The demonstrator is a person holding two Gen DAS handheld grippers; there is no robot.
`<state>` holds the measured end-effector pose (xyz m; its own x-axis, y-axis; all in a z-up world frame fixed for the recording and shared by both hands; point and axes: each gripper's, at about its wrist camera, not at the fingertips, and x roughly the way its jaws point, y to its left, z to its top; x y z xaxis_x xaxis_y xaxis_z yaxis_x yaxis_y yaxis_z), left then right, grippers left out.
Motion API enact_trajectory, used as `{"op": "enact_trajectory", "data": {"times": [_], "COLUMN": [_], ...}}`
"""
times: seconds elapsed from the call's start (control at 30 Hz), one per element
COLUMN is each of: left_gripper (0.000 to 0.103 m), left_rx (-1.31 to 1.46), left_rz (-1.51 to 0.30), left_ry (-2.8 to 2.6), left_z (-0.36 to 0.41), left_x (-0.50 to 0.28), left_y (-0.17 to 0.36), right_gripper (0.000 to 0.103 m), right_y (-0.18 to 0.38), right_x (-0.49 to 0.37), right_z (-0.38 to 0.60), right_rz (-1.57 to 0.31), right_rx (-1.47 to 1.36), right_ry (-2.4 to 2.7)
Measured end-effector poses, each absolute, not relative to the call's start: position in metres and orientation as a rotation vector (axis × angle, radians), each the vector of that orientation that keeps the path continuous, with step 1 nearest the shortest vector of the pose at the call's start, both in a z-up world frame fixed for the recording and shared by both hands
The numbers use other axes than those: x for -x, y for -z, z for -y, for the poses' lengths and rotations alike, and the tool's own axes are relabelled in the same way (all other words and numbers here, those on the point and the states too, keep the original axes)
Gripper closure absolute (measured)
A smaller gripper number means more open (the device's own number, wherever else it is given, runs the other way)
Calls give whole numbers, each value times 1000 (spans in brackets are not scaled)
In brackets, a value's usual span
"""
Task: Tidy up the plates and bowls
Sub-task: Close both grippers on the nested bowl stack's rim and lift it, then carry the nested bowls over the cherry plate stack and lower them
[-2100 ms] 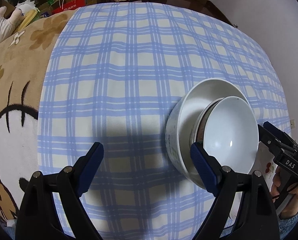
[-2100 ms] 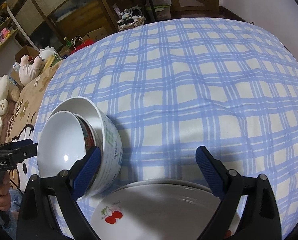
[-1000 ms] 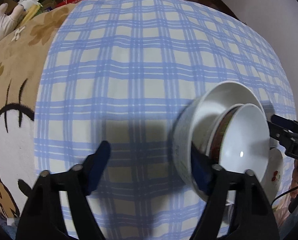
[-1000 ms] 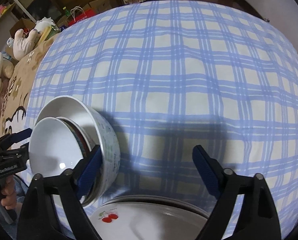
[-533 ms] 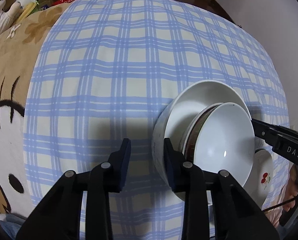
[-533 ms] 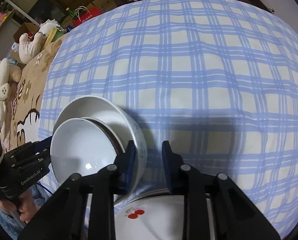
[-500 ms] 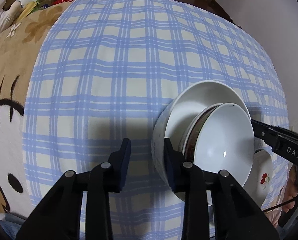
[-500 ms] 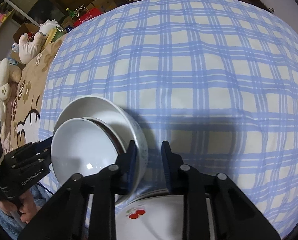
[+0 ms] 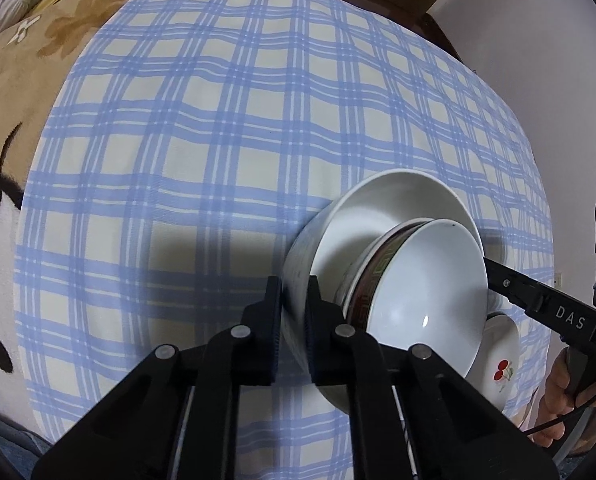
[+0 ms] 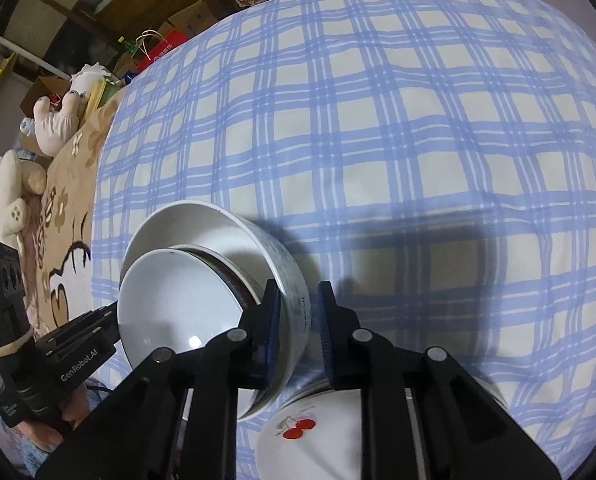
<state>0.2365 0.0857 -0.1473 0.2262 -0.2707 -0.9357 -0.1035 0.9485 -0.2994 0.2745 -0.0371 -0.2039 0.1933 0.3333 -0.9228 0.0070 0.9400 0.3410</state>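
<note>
Left jaws: they have just been closing, and the wall of the large white bowl (image 9: 382,200) is pinched between the pads of the left gripper (image 9: 293,312), one pad outside the wall, the other inside.
Right jaws: they have just been closing too; the opposite wall of the same bowl (image 10: 293,300) is caught between the pads of the right gripper (image 10: 295,316), the left pad inside, the right pad outside. Whether the outer pad presses fully cannot be told.
Bowl stack: a patterned bowl (image 9: 378,264) with a dark banded rim is nested in the large white bowl, and a plain white bowl (image 9: 426,292) is nested in that. The inner bowls are seen tilted toward the right gripper's side.
Cherry plate: a white plate with a red cherry print (image 10: 310,440) is seen just beside the stack, under the right gripper.
Surface: everything is set on a blue-and-cream checked cloth (image 9: 217,120).
Surroundings: a tan cartoon blanket (image 9: 13,92) is seen at the cloth's left edge, plush toys (image 10: 53,120) beyond it.
</note>
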Motion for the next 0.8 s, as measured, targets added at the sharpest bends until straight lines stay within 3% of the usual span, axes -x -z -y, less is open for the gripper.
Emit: {"op": "enact_trajectory", "data": {"times": [0.1,0.43,0.8], "left_gripper": [94,95,98], "left_rx": [331,276,262], "left_rz": [-1337,-1284,-1259], "left_ry": [112,94,88], "left_z": [-84,-84,-85], "left_x": [-236,-227,-227], "left_y": [146,132,133], "right_gripper": [92,94,96], "right_y": [204,201,200], "right_x": [-273,-267,-264], "right_z": [35,9,10], "right_rz": [-1346,-1293,-1258], "right_rx": [-324,-110,-94], "right_ry": [-231,-159,-159]}}
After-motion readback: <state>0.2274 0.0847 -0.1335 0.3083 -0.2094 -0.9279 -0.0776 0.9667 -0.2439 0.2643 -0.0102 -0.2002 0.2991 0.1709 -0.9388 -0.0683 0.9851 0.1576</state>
